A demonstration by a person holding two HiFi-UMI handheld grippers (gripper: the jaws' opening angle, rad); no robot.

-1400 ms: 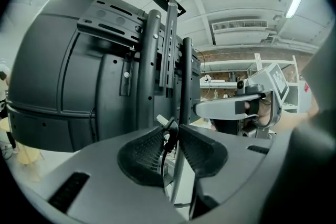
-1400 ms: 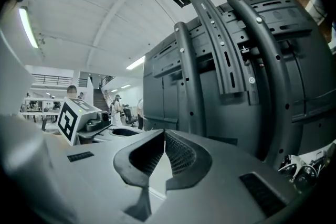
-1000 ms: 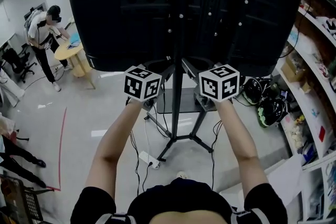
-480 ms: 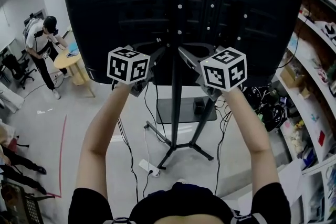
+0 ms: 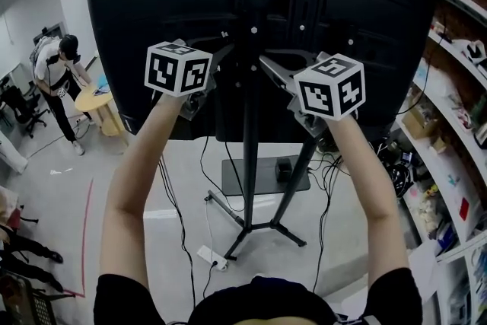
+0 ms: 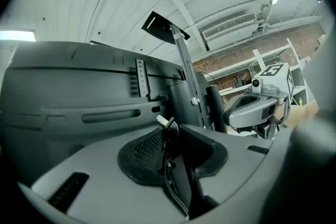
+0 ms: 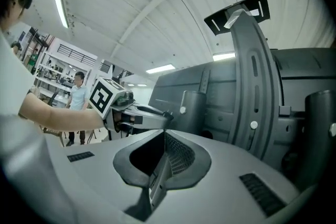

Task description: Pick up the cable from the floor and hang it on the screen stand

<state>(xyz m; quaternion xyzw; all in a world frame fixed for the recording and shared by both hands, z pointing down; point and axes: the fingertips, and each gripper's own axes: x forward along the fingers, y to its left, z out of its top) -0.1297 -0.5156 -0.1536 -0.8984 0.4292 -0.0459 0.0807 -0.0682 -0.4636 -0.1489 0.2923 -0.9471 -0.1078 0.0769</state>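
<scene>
Holding both grippers up level behind the back of the screen (image 5: 167, 4), you have one on each side of the stand pole (image 5: 249, 164); left gripper (image 6: 170, 129) is clenched on the black cable (image 6: 169, 139), with the plug end poking out just past the tips; the cable sits up off the floor (image 5: 114, 164), close to the pole and the back of the screen, not hung on anything; a thin black line drops from under your left forearm toward the floor, likely the rest of it; right gripper (image 7: 160, 136) has its jaws pressed together and nothing shows between them; the two grippers point toward each other, near but apart; a power strip (image 5: 211, 259) lies on the floor by the stand's feet; a person (image 5: 57, 72) stands far left; shelves (image 5: 456, 164) run along the right.
</scene>
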